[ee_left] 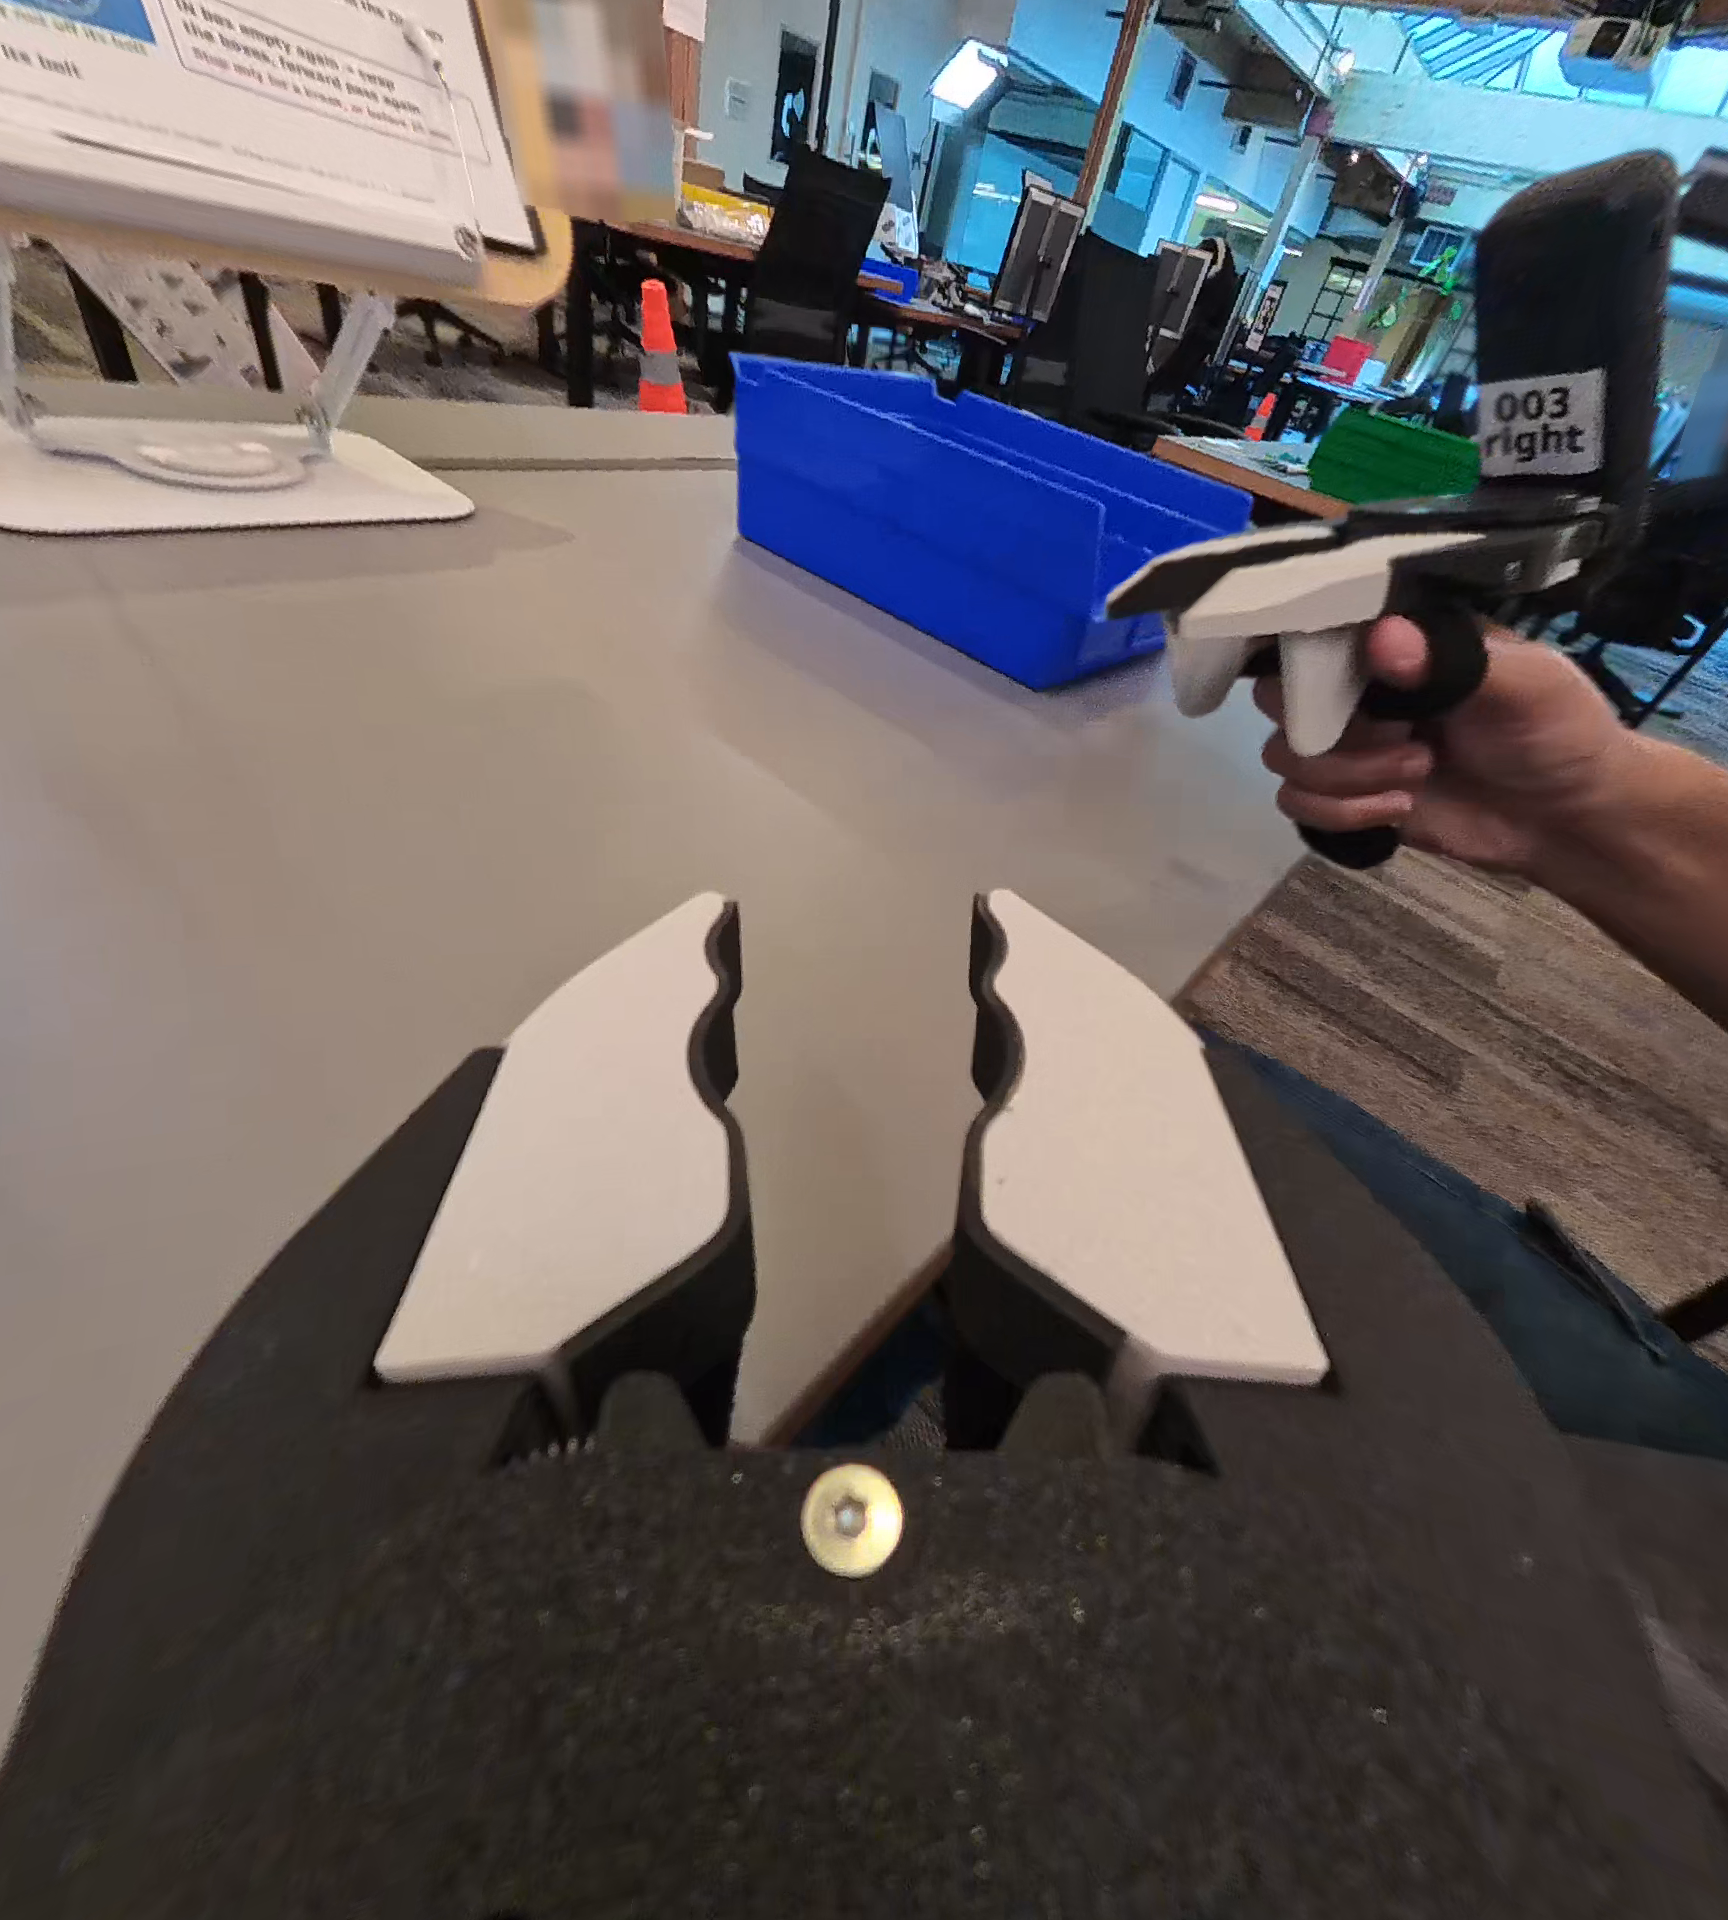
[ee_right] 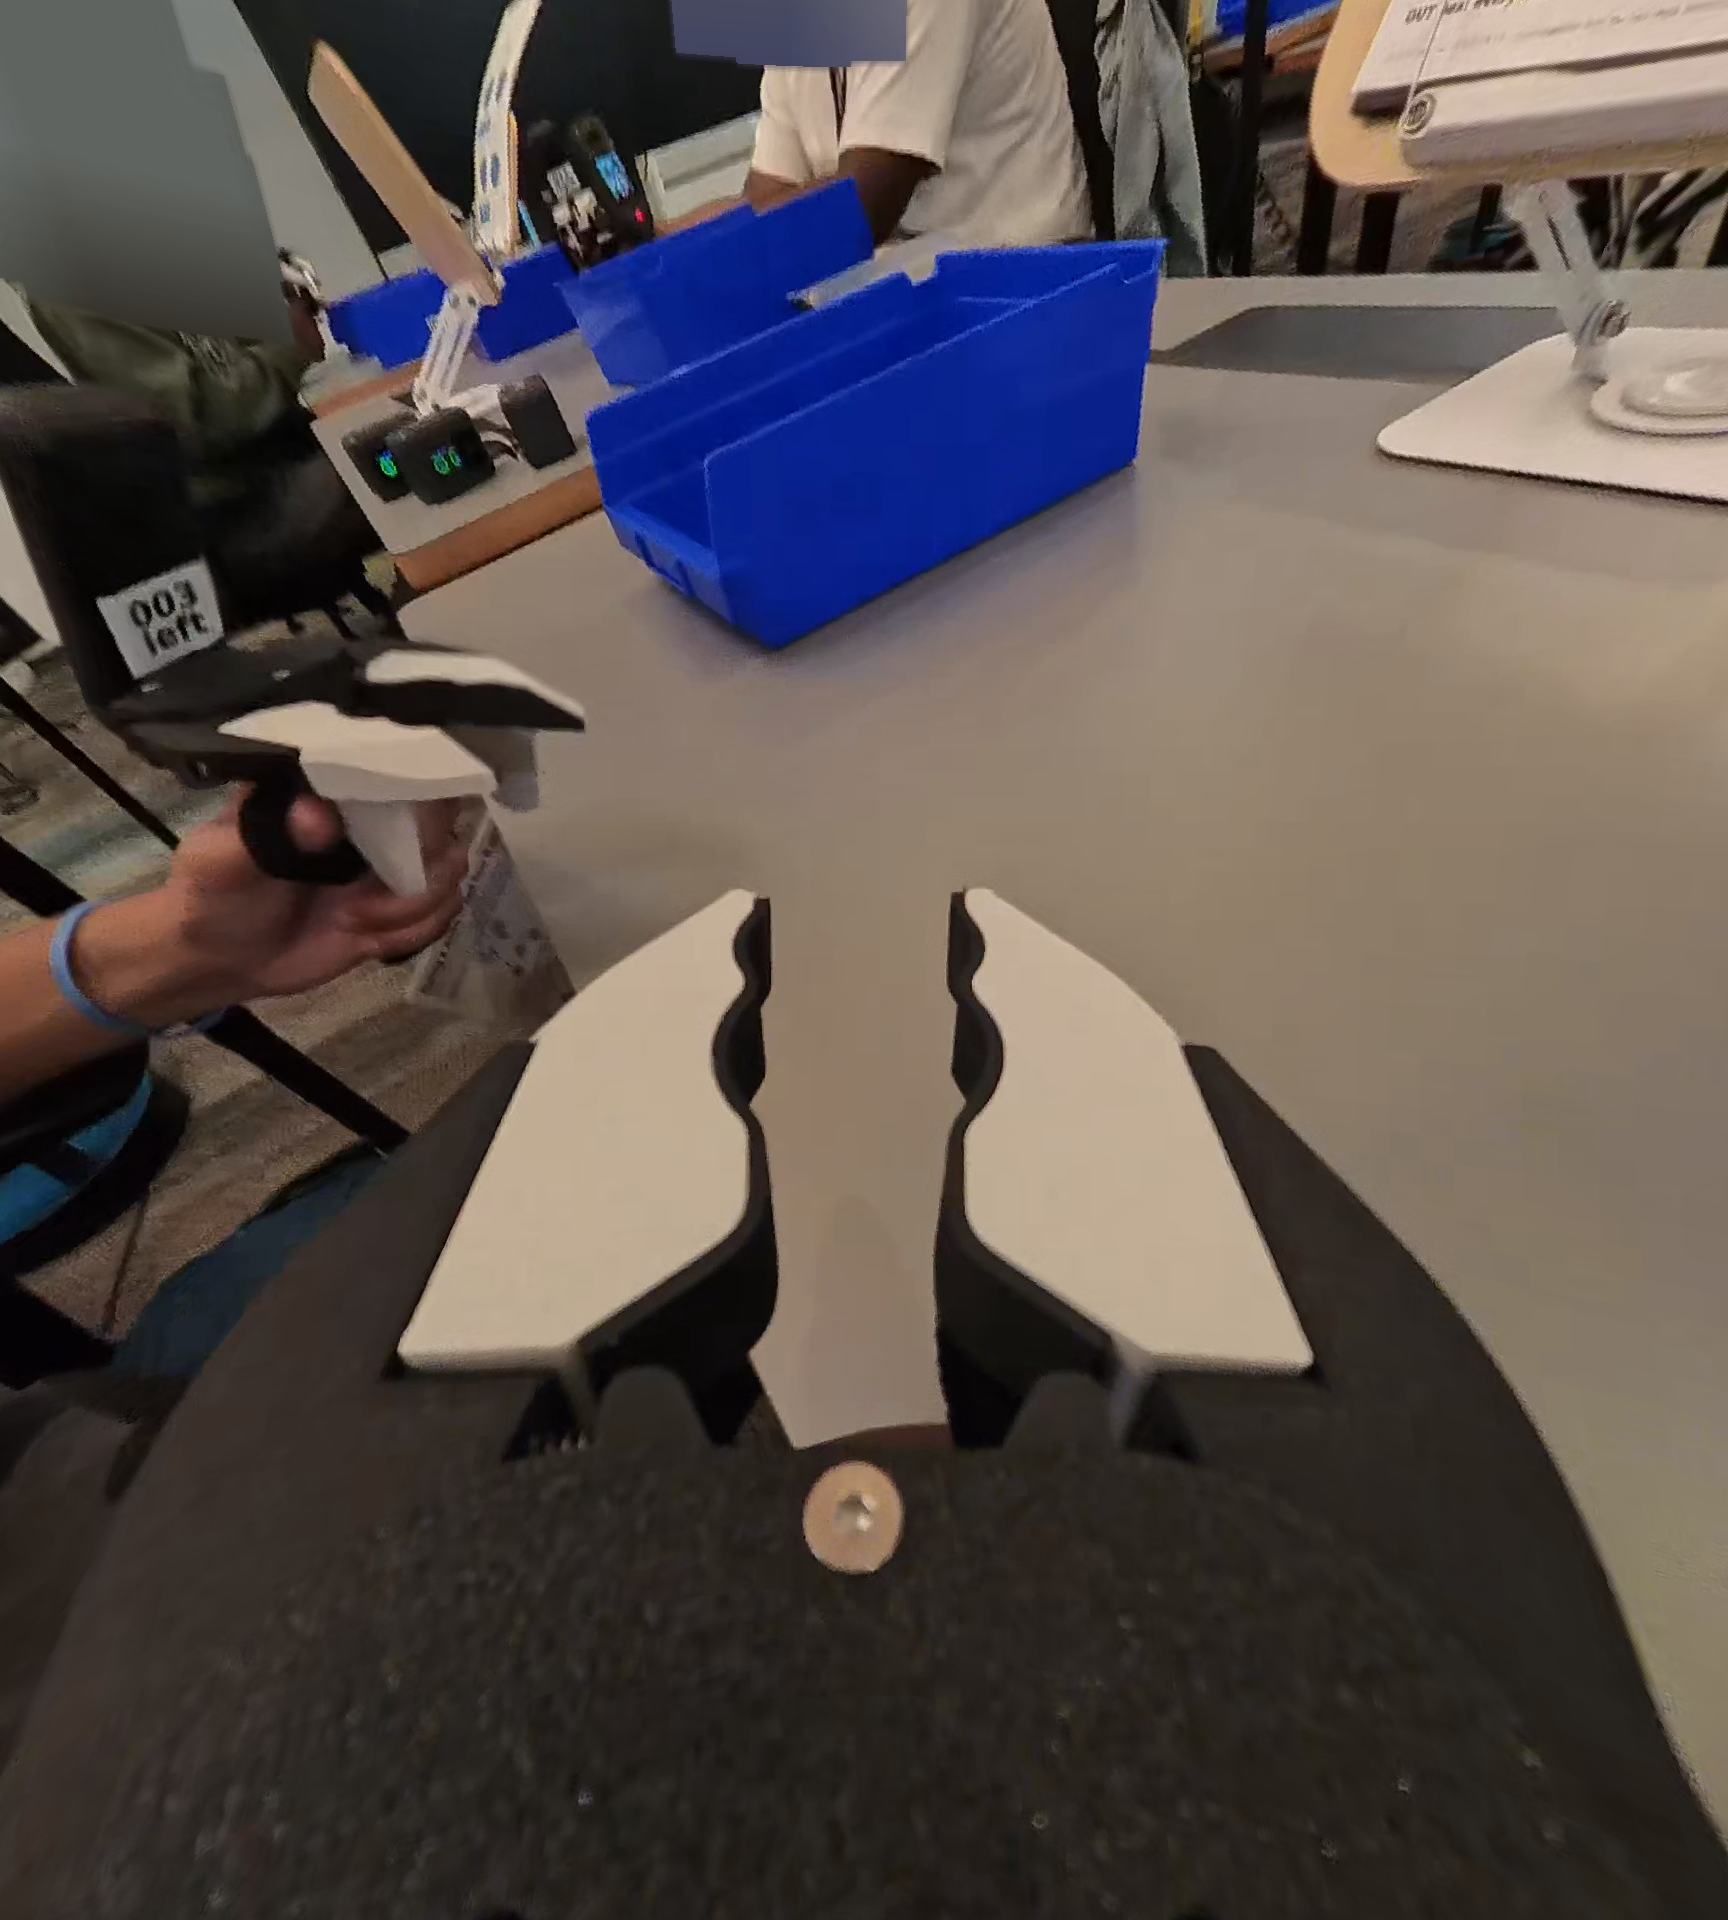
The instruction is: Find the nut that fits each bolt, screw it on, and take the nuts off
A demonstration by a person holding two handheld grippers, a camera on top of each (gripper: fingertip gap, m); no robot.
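No bolt or nut shows in either view. My left gripper (ee_left: 855, 914) is open and empty, held over the near edge of the grey table (ee_left: 320, 779). My right gripper (ee_right: 855, 909) is open and empty above the same table (ee_right: 1255, 831). A blue plastic bin (ee_left: 953, 509) stands on the table ahead of both grippers, and it also shows in the right wrist view (ee_right: 870, 457). What lies inside it is hidden by its walls. Each view shows the other gripper held in a hand: the right one (ee_left: 1146, 597), the left one (ee_right: 548, 727).
A white document stand (ee_left: 185, 468) with printed sheets stands at the back of the table, also in the right wrist view (ee_right: 1618, 416). More blue bins (ee_right: 714, 281) and a seated person are at a neighbouring table. An orange cone (ee_left: 660, 353) and office chairs stand beyond. Spacing between my two grippers at the tips: around 15 cm.
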